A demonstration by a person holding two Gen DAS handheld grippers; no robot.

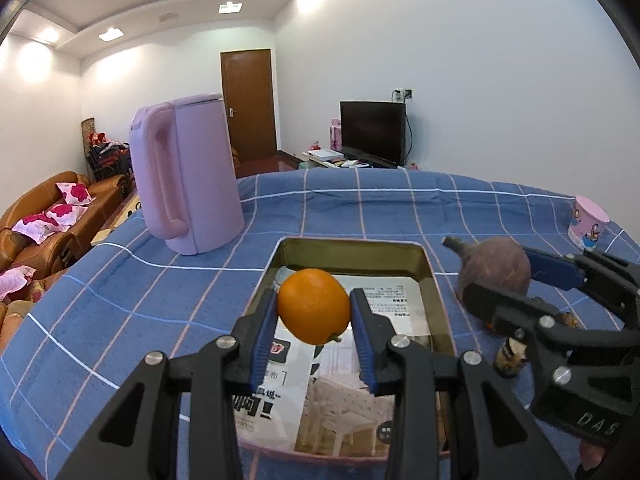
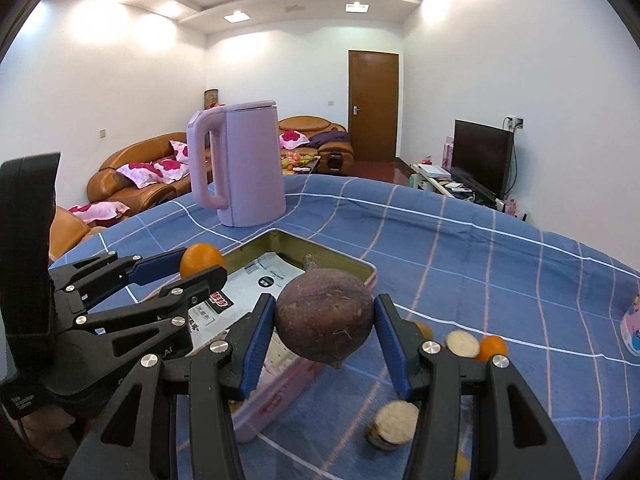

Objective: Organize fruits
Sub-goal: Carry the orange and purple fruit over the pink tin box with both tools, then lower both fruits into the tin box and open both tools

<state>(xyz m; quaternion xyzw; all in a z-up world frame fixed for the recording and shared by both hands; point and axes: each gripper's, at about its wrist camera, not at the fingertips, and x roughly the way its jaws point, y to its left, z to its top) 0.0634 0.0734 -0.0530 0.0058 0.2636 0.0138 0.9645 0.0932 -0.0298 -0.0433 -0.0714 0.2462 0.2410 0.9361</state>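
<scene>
My left gripper (image 1: pixel 314 308) is shut on an orange (image 1: pixel 313 305), held above the near part of a shallow metal tin (image 1: pixel 348 245) lined with printed paper. My right gripper (image 2: pixel 324 326) is shut on a round brown fruit (image 2: pixel 325 314) with a stub stem, hanging over the tin's right rim (image 2: pixel 370 270). In the left wrist view that brown fruit (image 1: pixel 496 266) and the right gripper (image 1: pixel 500 276) sit right of the tin. In the right wrist view the orange (image 2: pixel 200 259) shows at the left gripper (image 2: pixel 196 268) over the tin's left side.
A lilac kettle (image 1: pixel 188 172) stands on the blue checked cloth (image 1: pixel 140 300) behind the tin. A pink cup (image 1: pixel 588 220) stands at the far right. Another orange (image 2: pixel 492 347) and cut pale rounds (image 2: pixel 396 424) lie on the cloth right of the tin. A sofa is beyond the table's left edge.
</scene>
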